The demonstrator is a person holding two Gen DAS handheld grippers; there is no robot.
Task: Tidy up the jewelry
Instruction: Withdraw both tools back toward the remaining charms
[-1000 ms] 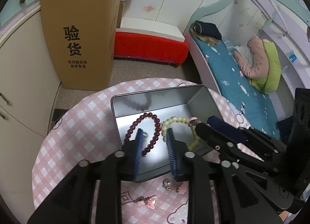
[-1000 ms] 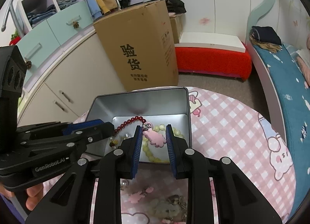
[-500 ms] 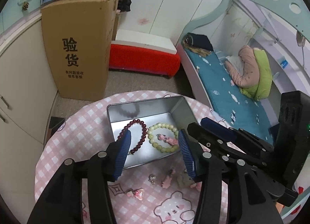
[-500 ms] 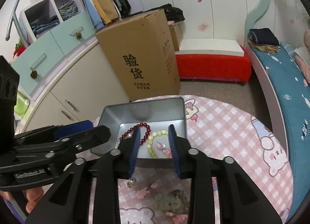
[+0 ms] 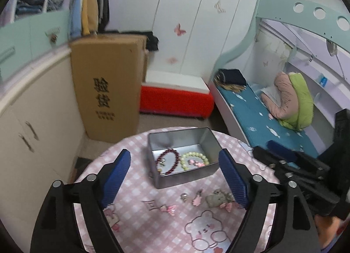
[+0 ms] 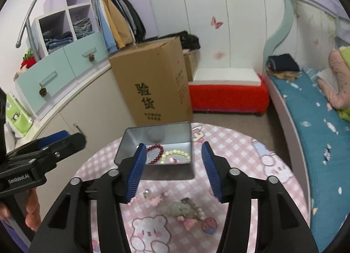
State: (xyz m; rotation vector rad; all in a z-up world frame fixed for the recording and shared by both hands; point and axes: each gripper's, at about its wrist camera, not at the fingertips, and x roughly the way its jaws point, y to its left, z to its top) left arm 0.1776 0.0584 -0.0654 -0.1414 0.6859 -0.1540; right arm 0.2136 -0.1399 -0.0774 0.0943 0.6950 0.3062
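The silver tin (image 5: 183,178) is sitting on the pink checked table (image 5: 135,143), holding a dark red bead bracelet (image 5: 168,163), a pale green bead bracelet (image 5: 194,159) and a pink charm (image 5: 193,162). Both the left gripper (image 5: 175,178) and the right gripper (image 6: 174,172) are standing apart with nothing between them, their jaws having just been opening. In front of the tin, small charms (image 6: 179,209) are lying blurred, too small to identify.
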